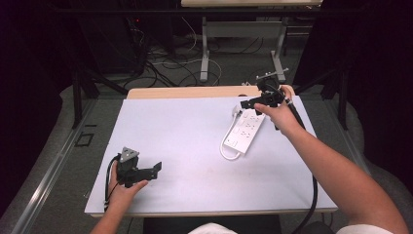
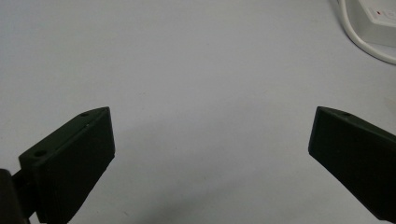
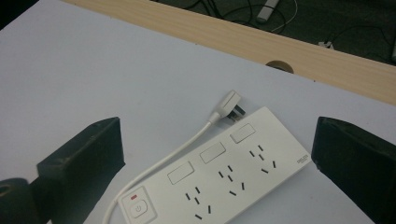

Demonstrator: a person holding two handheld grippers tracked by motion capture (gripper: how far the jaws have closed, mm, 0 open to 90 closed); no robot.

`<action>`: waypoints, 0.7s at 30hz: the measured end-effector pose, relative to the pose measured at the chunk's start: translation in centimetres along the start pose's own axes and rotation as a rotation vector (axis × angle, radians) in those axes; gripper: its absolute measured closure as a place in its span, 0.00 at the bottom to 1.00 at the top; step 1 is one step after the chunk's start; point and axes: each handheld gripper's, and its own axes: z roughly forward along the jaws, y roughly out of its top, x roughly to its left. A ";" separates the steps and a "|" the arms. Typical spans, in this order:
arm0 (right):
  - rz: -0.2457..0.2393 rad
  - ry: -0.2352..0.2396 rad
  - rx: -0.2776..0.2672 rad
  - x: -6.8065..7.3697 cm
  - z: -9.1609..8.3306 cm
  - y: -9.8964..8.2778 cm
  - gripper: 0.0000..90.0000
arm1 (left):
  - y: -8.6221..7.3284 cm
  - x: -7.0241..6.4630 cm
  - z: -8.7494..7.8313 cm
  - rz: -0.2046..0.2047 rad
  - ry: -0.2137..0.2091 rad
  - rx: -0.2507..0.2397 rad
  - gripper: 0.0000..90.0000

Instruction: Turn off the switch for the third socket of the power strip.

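Flat white plastic power strip with three socket groups lies on the pale lavender-white sheet at about 2 o'clock from table centre, long axis running 1-to-7 o'clock. Its white cord loops out at the near end and runs back along the strip's left edge, so the white angled plug lies just beside the far end, prongs toward the strip, not inserted. Judgement: cord doubled back to keep the plug close to the sockets, ready for plugging in or tidying.

Right black two-jaw gripper hovers over the strip's far end, jaws spread wide, nothing between the pads; in the right gripper view the strip sits between them but clear of both. Looks like a release or a pre-grasp line-up, can't say which.

Left black two-jaw gripper is parked at 8 o'clock, well apart from the strip, jaws wide open over bare sheet, holding nothing. Judgement: idle, kept out of the working hand's way.

Markings: red indicator above a round power-symbol button at the cord end; three blank rectangular switch rockers; small print at the far corner, too small to read. No legible brand.
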 end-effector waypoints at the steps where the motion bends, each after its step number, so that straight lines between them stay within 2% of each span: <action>1: -0.005 0.005 -0.004 0.0 -0.2 -0.2 0.02 | 0.0 0.0 0.0 0.001 0.000 0.001 0.01; 6: -0.013 0.017 -0.012 0.2 -0.7 -1.2 0.01 | 0.0 -0.1 0.0 0.002 0.000 0.000 0.01; 11: -0.049 0.005 -0.023 0.4 -1.2 -2.3 0.01 | 0.0 -0.1 0.0 0.000 -0.001 -0.001 0.01; 21: -0.065 0.034 -0.040 0.8 -2.3 -4.6 0.01 | -0.1 -0.1 0.2 0.003 0.002 -0.006 0.01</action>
